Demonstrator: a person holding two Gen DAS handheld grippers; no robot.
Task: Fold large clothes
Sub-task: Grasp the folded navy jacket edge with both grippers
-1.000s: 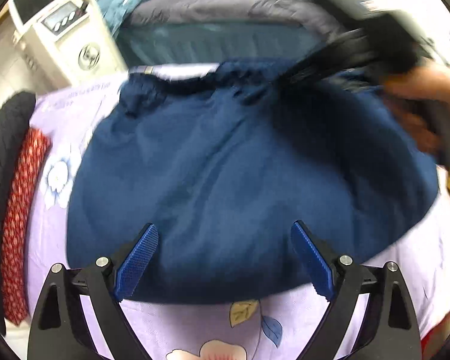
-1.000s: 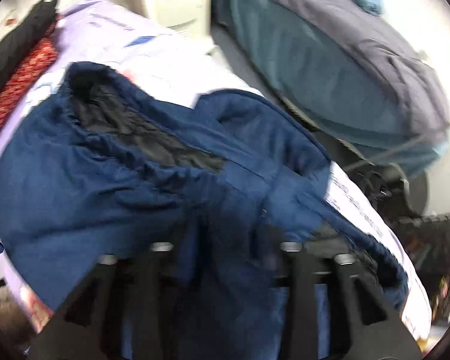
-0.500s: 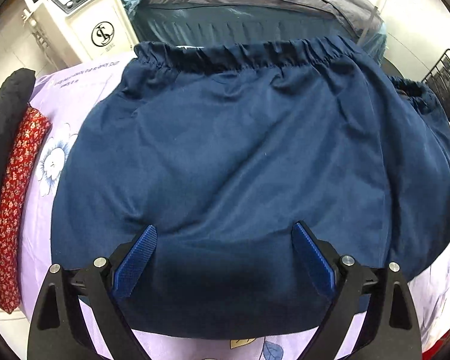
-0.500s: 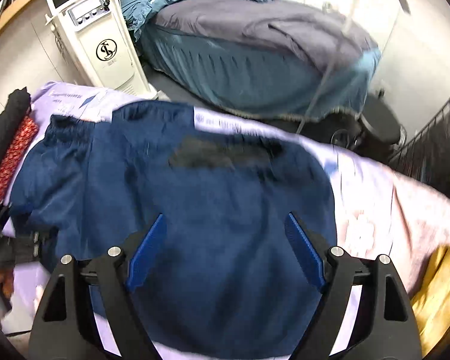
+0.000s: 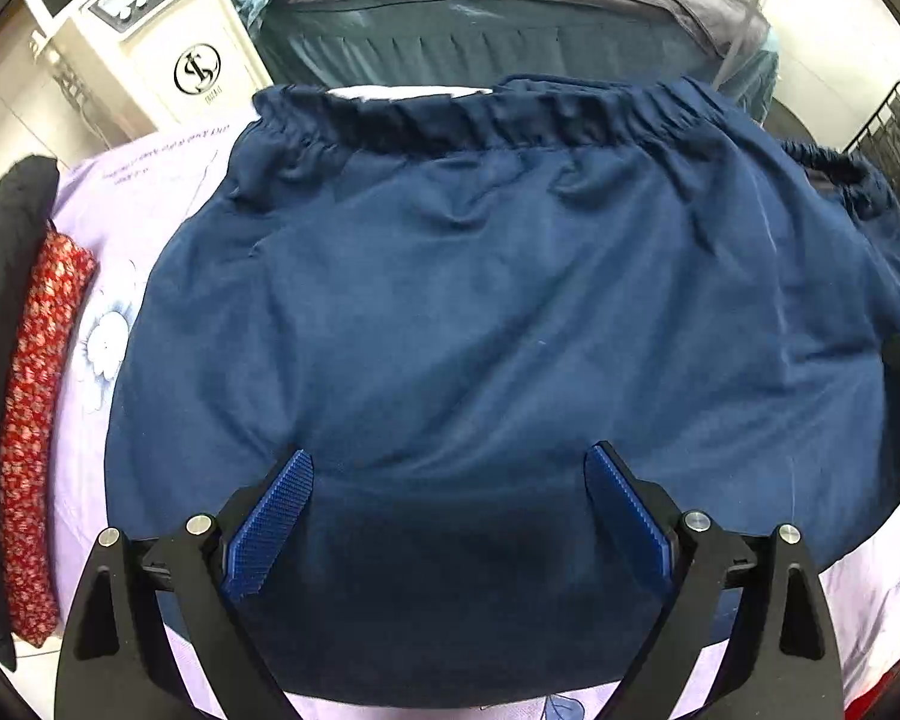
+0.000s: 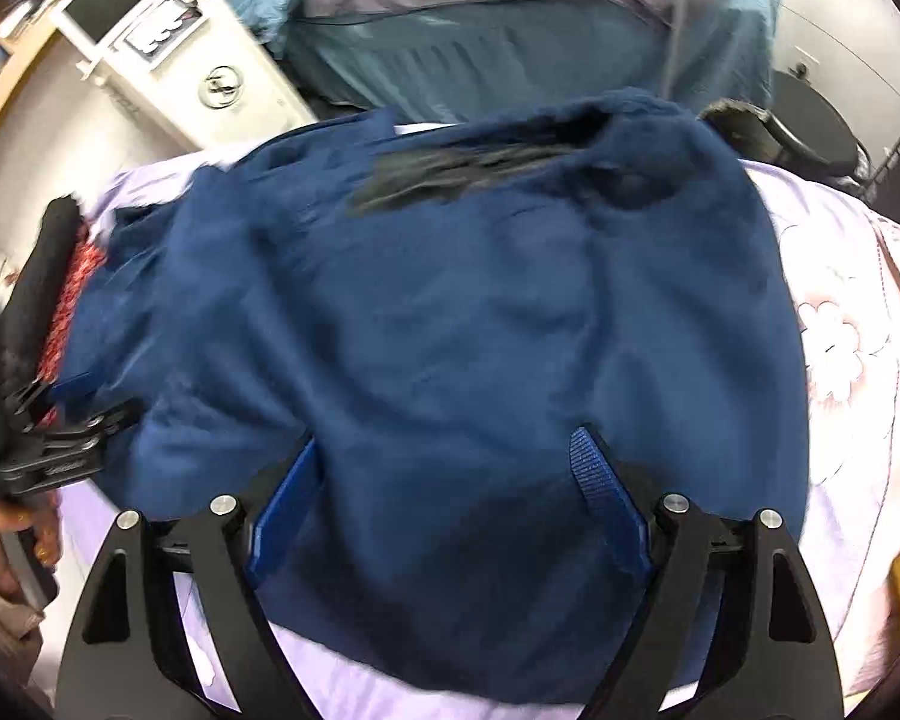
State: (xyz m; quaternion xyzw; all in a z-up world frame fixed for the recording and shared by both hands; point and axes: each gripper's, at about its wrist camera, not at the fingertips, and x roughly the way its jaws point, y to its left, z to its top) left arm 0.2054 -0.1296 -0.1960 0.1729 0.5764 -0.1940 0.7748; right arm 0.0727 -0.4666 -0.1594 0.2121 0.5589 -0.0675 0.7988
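On lilac floral bedsheet, far left: folded black garment and red floral roll right beside navy garment, risk of snagging or dragging them if left hem gets pulled outward. Left gripper released, jaws wide apart, poised above near hem, nothing between pads; could pinch only top layer if closed now, leaving under layer behind and fold skewed. Centre: navy garment spread mostly flat, elastic gathered waistband along far edge, shallow creases below it, slippery-looking thin fabric, likely to slide on sheet during fold. Waistband close to far bed edge, could slip off toward white machine and teal-covered bed if pushed forward. Right: second bunched elastic section at right side, extra layer, may lump under a fold. Right gripper also released, jaws apart, nothing held, over near hem on right half; right view motion-blurred, dark lining patch visible near far edge, detail unclear. Right side of sheet bare, pink flower print.
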